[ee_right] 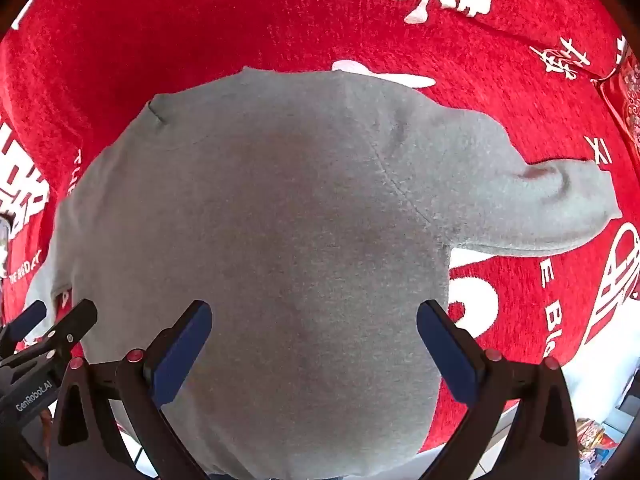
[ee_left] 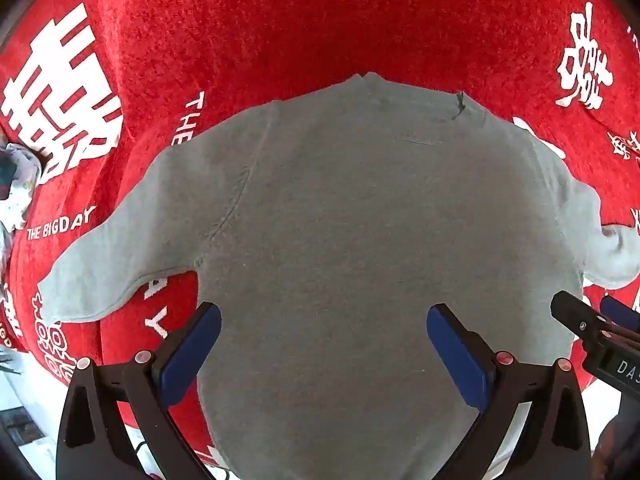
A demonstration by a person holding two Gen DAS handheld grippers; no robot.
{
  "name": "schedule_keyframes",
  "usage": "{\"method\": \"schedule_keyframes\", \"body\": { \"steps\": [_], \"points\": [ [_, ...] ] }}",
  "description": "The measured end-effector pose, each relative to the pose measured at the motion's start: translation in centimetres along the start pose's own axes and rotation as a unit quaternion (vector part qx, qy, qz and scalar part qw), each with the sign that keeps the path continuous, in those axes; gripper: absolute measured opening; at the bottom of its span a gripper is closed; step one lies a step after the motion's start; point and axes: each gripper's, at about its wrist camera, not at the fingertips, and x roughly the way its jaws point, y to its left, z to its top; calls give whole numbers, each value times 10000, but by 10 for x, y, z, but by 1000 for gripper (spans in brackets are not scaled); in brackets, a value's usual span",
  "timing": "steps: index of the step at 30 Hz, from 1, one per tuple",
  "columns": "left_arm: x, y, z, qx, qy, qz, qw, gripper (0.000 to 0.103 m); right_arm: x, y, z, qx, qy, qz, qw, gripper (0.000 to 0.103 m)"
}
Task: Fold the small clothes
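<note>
A small grey long-sleeved top (ee_left: 340, 220) lies flat on a red cloth (ee_left: 280, 20), neck away from me, both sleeves spread out to the sides. My left gripper (ee_left: 324, 316) hovers above the lower left part of its body, blue pads wide apart and nothing between them. The right gripper (ee_right: 314, 312) hangs over the lower right part of the same top (ee_right: 260, 220), jaws wide and empty too. Each gripper shows at the edge of the other's view: the right gripper (ee_left: 600, 328) and the left gripper (ee_right: 48, 332).
The red cloth (ee_right: 160, 20) carries white characters and lettering and covers the whole surface. A crumpled pale garment (ee_left: 16, 184) lies at the far left edge. White floor or table edge (ee_right: 592, 376) shows at the lower right.
</note>
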Motion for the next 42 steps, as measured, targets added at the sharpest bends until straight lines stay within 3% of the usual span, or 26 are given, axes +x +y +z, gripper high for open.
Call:
{"method": "schedule_keyframes", "body": {
  "steps": [14,28,42],
  "points": [
    [-2,4,-2,-37,-8,-36,10000,103,1,-3,-1,19,-4,-16,10000,102],
    [-1,2,-2,-21,-270,193,9994,103,1,3,1,-129,-70,-70,9999,102],
    [5,5,-2,-129,-89,74,9999,103,6,6,0,-261,-79,-198,9994,102]
  ]
}}
